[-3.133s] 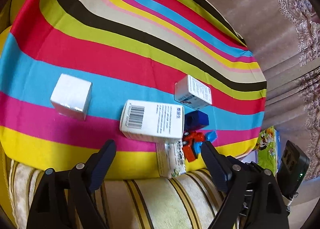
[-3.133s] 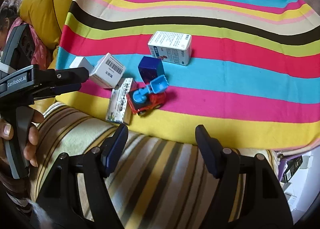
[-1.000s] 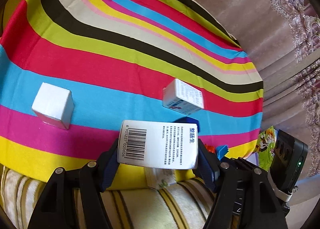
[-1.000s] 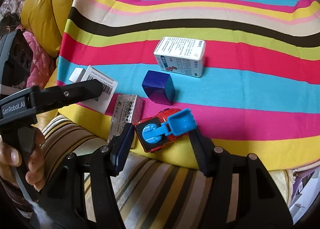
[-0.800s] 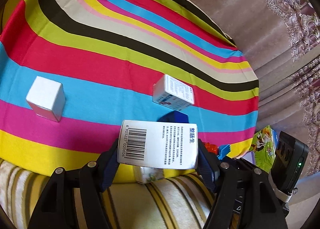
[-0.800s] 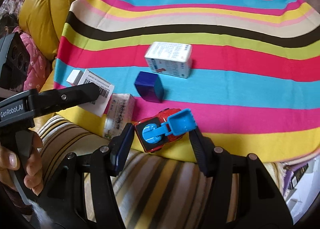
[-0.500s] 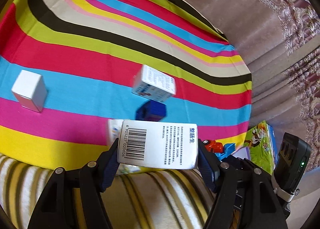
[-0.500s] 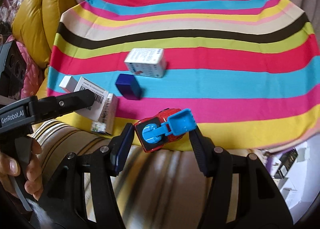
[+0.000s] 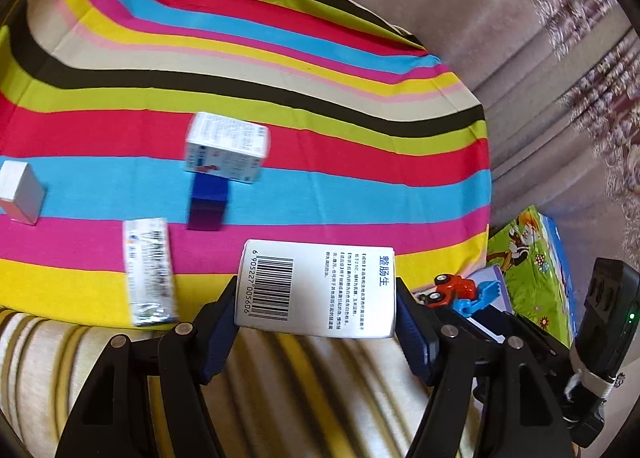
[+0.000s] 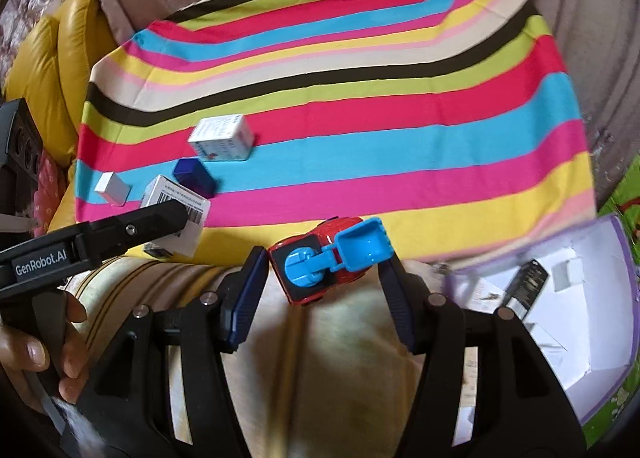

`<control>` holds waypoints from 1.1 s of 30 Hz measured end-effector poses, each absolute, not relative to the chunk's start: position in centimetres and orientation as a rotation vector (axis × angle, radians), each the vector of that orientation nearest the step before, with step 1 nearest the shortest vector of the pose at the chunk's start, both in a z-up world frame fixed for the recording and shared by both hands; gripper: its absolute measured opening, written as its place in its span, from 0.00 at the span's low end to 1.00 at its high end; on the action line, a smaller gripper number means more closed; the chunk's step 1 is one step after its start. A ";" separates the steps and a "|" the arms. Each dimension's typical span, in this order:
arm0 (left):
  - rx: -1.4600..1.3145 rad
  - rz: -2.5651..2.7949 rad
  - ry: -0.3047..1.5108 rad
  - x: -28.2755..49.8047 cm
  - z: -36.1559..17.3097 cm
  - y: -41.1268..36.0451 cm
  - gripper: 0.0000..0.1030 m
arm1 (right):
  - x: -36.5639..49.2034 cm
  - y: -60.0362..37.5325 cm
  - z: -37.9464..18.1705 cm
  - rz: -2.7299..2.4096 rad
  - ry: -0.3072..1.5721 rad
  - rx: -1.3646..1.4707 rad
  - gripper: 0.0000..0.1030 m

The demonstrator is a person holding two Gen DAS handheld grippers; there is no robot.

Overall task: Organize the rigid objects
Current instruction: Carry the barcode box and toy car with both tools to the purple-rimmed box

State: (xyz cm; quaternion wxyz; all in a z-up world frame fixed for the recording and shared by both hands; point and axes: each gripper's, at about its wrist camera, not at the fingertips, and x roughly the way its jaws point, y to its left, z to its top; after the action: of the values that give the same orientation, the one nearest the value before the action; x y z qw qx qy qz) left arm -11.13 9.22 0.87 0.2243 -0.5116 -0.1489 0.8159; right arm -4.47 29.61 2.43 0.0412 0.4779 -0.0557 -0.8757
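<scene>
The left gripper (image 9: 316, 312) is clamped on a white medicine box (image 9: 316, 290) with a barcode, one pad on each end. The box is up in the air, over the edge of the striped cloth (image 9: 360, 193).

The right gripper (image 10: 324, 282) is clamped on a red toy truck (image 10: 320, 262) with a blue scoop, also up off the cloth. At 3 o'clock from the truck there is an open purple box (image 10: 600, 298) with a few small things inside.

A person's hand (image 10: 36, 354) grips the left gripper's handle at 9 o'clock in the right view.

On the cloth, a long silver box (image 9: 150, 270) lies nearest, at 9 o'clock from the held box. Farther, at 11 o'clock, stands a dark blue cube (image 9: 208, 201). Just behind the cube is a white and blue box (image 9: 228, 147). A small white box (image 9: 20, 191) sits far over at 9 o'clock.
</scene>
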 end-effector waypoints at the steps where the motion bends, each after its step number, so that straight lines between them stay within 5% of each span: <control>1: -1.408 2.249 -0.401 -11.0 1.0 9.8 0.68 | -4.2 30.1 2.5 -2.688 -0.177 1.463 0.59; 17: -1.347 2.110 -0.154 -7.7 2.1 21.1 0.69 | 2.0 42.9 2.1 -2.882 -0.402 1.560 0.59; 33: -1.349 1.982 0.029 -5.1 1.2 29.3 0.69 | 4.1 48.2 2.3 -3.068 -0.403 1.609 0.59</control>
State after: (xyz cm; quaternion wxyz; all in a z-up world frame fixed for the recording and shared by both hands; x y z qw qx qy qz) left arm -5.07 29.29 1.24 0.3633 -0.5241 0.0112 0.7702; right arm 4.06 48.16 2.34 -0.1720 0.4545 -0.1138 -0.8665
